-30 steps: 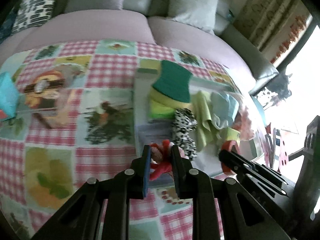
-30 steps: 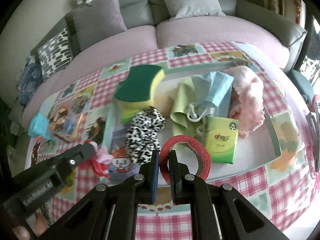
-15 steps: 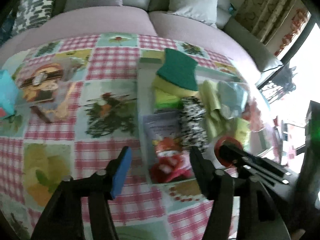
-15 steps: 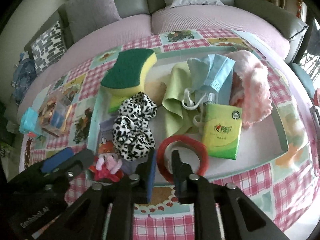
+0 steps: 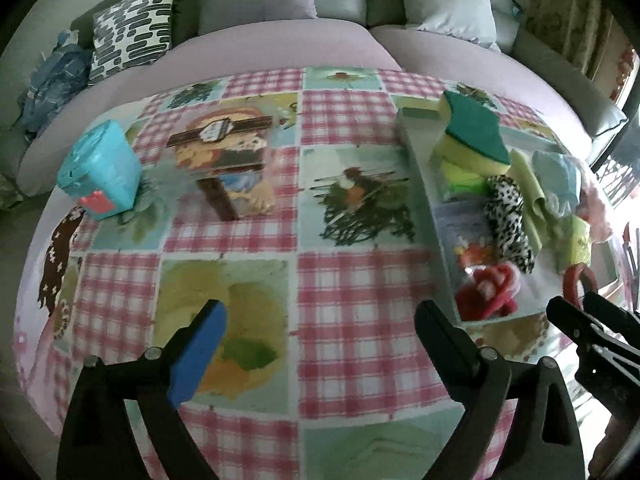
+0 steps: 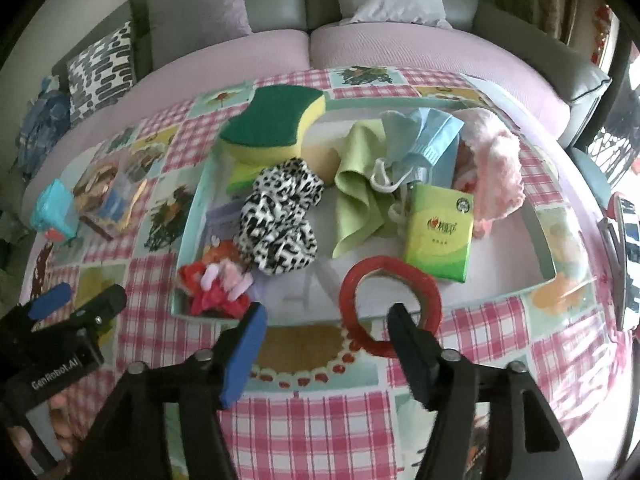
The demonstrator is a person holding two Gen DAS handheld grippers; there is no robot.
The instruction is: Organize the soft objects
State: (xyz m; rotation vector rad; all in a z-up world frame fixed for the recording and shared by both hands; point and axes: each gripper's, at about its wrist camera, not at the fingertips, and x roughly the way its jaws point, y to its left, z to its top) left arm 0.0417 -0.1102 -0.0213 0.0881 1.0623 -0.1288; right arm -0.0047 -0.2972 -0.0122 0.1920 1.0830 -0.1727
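A pale teal tray (image 6: 191, 216) on the checked tablecloth holds a green-and-yellow sponge (image 6: 272, 124), a leopard scrunchie (image 6: 280, 220), a red-pink bow (image 6: 216, 284), a lime cloth (image 6: 356, 184), a blue mask (image 6: 424, 140), a pink fluffy cloth (image 6: 496, 160) and a green tissue pack (image 6: 438, 236). A red tape ring (image 6: 350, 300) lies across the tray's front rim. My right gripper (image 6: 326, 316) is opening over the ring without pressing it. My left gripper (image 5: 320, 320) is opening over bare tablecloth left of the tray (image 5: 416, 160), nothing between its fingers.
A teal box (image 5: 100, 168) and a clear plastic box (image 5: 228, 172) stand on the cloth at the far left. Behind the table runs a grey-and-lilac sofa (image 5: 280, 48) with cushions. A hand (image 6: 60, 412) holds the left gripper at lower left.
Both grippers went from shut to open. The left let go of the red-pink bow in the tray and swung left over the cloth. The right released the red tape ring.
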